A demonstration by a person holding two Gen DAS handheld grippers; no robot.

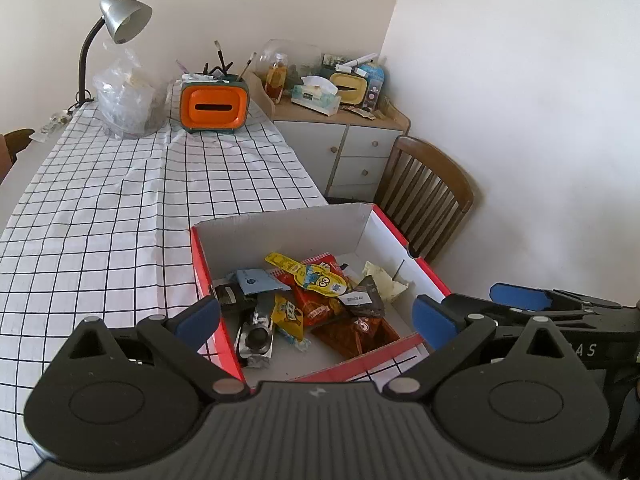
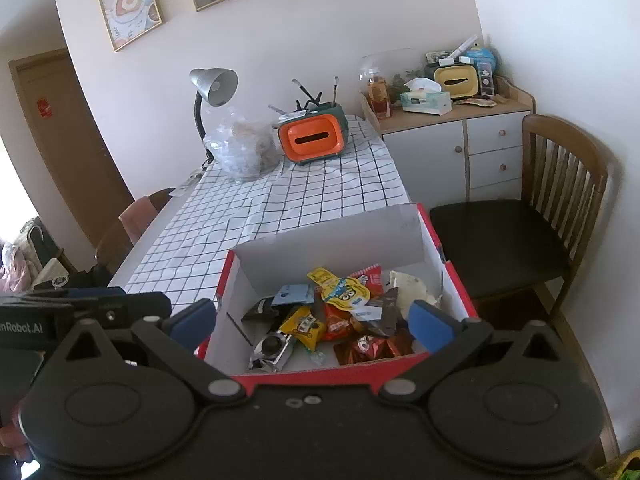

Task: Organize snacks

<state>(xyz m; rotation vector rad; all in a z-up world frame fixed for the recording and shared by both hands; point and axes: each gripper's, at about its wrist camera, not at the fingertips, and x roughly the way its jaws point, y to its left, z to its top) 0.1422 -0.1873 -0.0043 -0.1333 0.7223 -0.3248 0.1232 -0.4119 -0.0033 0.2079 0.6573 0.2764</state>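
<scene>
A red box with a white inside [image 1: 280,240] [image 2: 332,248] sits at the near right corner of the checked table. Several snack packets lie piled in it: a yellow cartoon packet [image 1: 316,278] [image 2: 344,292], a red-brown packet [image 1: 352,330] [image 2: 372,350], a silver packet [image 1: 256,338] [image 2: 272,350], a small yellow one [image 1: 288,316] [image 2: 302,326]. My left gripper [image 1: 316,320] hangs open over the box's near left side, nothing between its blue pads. My right gripper [image 2: 312,322] is open above the box's near edge, also empty. The right gripper's blue-tipped fingers [image 1: 520,296] show at the right of the left wrist view.
A checked tablecloth [image 1: 120,208] covers the table. At its far end stand an orange tissue holder [image 1: 214,108] [image 2: 314,138], a clear plastic bag [image 1: 124,100] and a desk lamp [image 1: 120,20]. A wooden chair [image 2: 520,232] and a cluttered cabinet [image 2: 460,140] stand to the right.
</scene>
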